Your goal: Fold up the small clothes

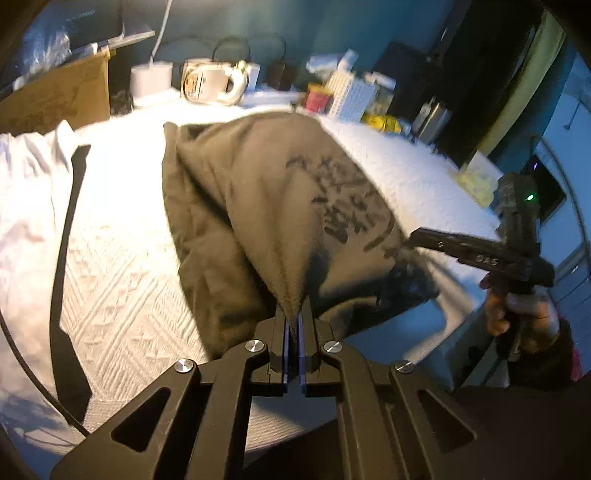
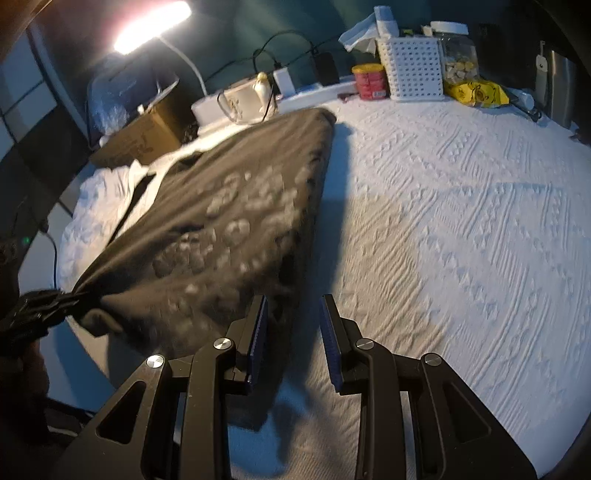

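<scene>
A white textured bedspread (image 2: pixel 461 221) covers the surface. At its far edge stand a white perforated basket (image 2: pixel 412 68), a red tin (image 2: pixel 369 81) just to its left, a clear lidded jar (image 2: pixel 458 55) to its right, and a yellow packet (image 2: pixel 474 92) in front of the jar. A brown cardboard box (image 2: pixel 142 134) sits at the far left, beside a glass mug (image 1: pixel 212 83) and a white paper roll (image 1: pixel 151 79). A lit lamp (image 2: pixel 151 26) hangs above.

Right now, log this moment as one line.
left gripper: shut on olive shirt corner, lifted | right gripper: open, beside shirt edge | surface: white bedspread
</scene>
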